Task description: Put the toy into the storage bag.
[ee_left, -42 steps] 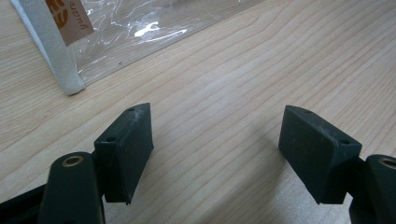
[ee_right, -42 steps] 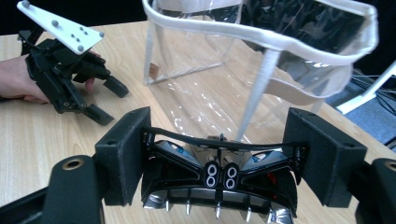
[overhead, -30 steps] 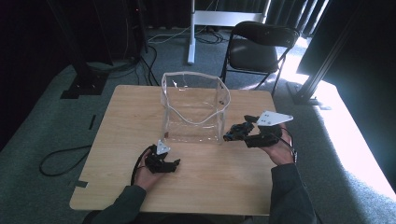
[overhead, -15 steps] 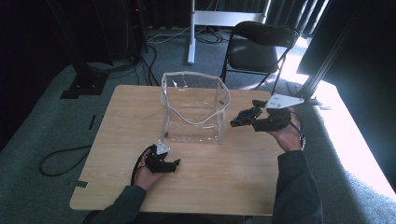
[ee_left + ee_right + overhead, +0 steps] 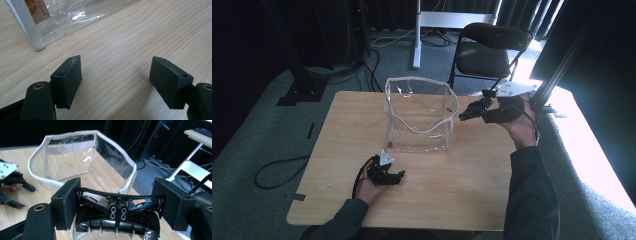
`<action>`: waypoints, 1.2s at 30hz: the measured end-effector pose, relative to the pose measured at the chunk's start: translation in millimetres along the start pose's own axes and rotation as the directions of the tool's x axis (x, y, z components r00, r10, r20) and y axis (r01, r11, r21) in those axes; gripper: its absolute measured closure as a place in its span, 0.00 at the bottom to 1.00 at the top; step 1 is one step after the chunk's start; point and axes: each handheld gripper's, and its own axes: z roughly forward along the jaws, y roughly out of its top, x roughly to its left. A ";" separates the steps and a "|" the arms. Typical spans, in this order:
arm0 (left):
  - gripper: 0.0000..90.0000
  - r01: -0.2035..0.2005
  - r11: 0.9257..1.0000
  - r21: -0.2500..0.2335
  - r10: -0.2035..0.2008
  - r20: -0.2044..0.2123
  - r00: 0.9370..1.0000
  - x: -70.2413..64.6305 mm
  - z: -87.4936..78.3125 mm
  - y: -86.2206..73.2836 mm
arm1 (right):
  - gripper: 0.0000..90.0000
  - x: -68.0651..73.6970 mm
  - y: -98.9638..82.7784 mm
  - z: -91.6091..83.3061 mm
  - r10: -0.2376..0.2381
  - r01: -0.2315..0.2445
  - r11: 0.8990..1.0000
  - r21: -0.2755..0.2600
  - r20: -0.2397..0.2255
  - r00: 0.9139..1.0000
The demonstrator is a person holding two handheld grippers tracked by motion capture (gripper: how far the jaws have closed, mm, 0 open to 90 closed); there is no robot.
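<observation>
A clear plastic bag (image 5: 419,117) with white trim stands open in the middle of the wooden table (image 5: 482,190). My right gripper (image 5: 468,114) hovers at the bag's right side, level with its rim (image 5: 82,135). It is shut on a black toothed hair clip (image 5: 117,220) that spans the gap between its pads. My left gripper (image 5: 397,176) rests low on the table just in front of the bag's near left corner (image 5: 37,42), open with bare wood between its pads (image 5: 67,80). The left gripper (image 5: 12,182) also lies at the left in the right gripper view.
A black folding chair (image 5: 492,50) stands behind the table's far right corner, and a white stand (image 5: 447,20) is farther back. Cables (image 5: 277,170) lie on the carpet at the left. A dark metal post (image 5: 562,65) rises at the right.
My right gripper has risen with the clip from beside the bag's lower right side to the height of its rim. The left gripper has stayed put.
</observation>
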 end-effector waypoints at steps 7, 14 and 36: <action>0.29 -0.002 1.000 0.000 0.002 0.001 1.000 -0.2 0.1 0.1 | 0.27 -12.7 19.8 0.8 0.006 -0.005 1.000 -0.017 0.013 1.000; 0.29 -0.008 1.000 0.005 0.008 -0.001 1.000 -0.6 0.0 0.4 | 0.27 -15.0 34.5 2.8 -0.023 0.023 1.000 -0.019 0.018 1.000; 0.29 -0.010 1.000 0.007 0.010 -0.007 1.000 -1.4 0.2 0.4 | 0.27 -3.3 50.5 43.2 -0.101 0.107 0.993 0.050 -0.102 0.990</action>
